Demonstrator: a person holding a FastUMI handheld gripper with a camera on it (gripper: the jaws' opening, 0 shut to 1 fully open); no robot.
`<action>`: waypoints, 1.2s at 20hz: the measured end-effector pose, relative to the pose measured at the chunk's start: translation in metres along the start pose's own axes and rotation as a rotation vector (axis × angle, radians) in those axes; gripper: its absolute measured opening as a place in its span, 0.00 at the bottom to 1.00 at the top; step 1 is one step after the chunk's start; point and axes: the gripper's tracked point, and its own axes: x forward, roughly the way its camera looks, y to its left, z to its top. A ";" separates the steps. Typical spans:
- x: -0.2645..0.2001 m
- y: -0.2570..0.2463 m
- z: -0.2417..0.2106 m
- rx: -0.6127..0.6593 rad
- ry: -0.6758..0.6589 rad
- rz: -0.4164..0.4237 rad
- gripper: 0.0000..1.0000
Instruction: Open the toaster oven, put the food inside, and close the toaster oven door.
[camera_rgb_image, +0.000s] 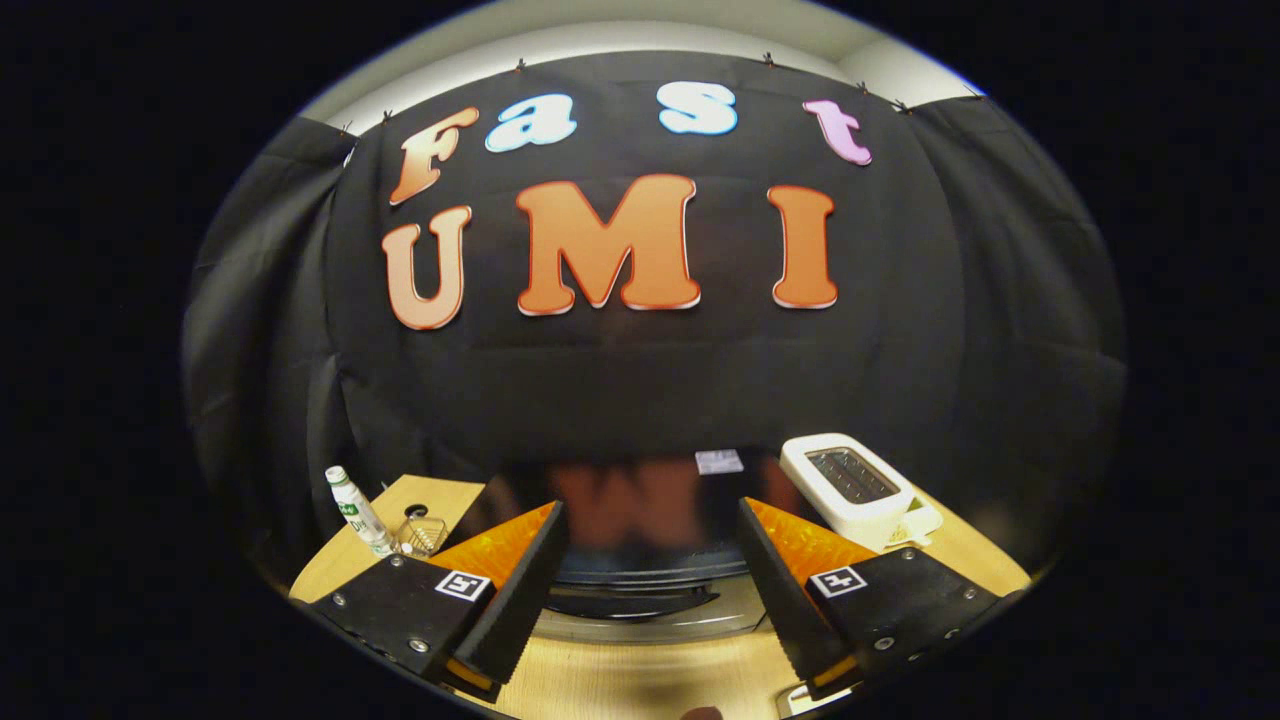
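The gripper (648, 590) is being held with its fingers spread wide, nothing being pinched between them. The toaster oven (645, 545) is being seen just ahead, between the fingers, its glossy dark top mirroring the wall. A white toaster (853, 487) is standing beside it, a bottle (358, 510) and small glass (424, 533) opposite, all on the wooden table (640, 680)

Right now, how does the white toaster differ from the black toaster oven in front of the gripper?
The toaster is white and matte; the toaster oven is black and glossy, mirroring the wall. The toaster looks smaller and stands beyond the open gripper's right finger; the toaster oven looks much wider and sits just ahead, between the fingers. The toaster opens at its top slot; the toaster oven has a front door, which appears closed. Both stand on the wooden table.
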 end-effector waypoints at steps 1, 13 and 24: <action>0.006 0.002 -0.009 -0.005 0.016 -0.001 1.00; 0.007 0.015 -0.054 -0.034 0.146 0.021 1.00; -0.044 0.011 -0.078 -0.033 0.165 0.029 1.00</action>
